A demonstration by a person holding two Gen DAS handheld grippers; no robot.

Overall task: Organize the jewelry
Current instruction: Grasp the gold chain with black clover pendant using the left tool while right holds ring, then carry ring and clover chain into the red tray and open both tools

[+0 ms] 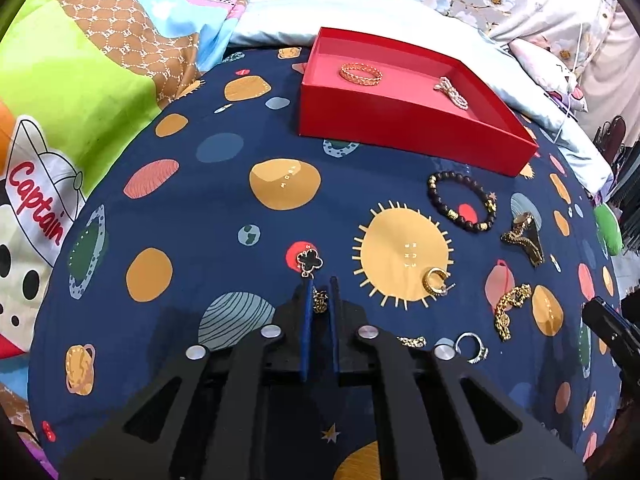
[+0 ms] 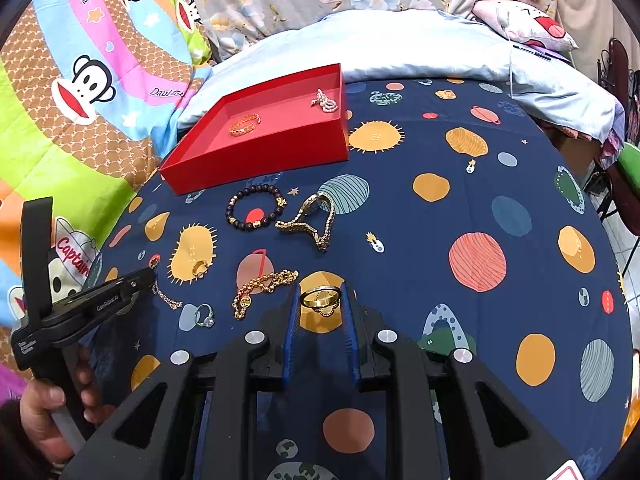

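A red tray holds a gold bangle and a pearl piece. My left gripper is shut on a gold chain with a black clover charm, just above the cloth. My right gripper is shut on a gold ring. On the cloth lie a black bead bracelet, a gold watch, a gold hoop earring, a gold chain bracelet and a silver ring.
The navy planet-print cloth covers a round surface. A colourful cartoon quilt lies to the left, a pale blue sheet and pillows behind. The left gripper's body shows at the right wrist view's left edge.
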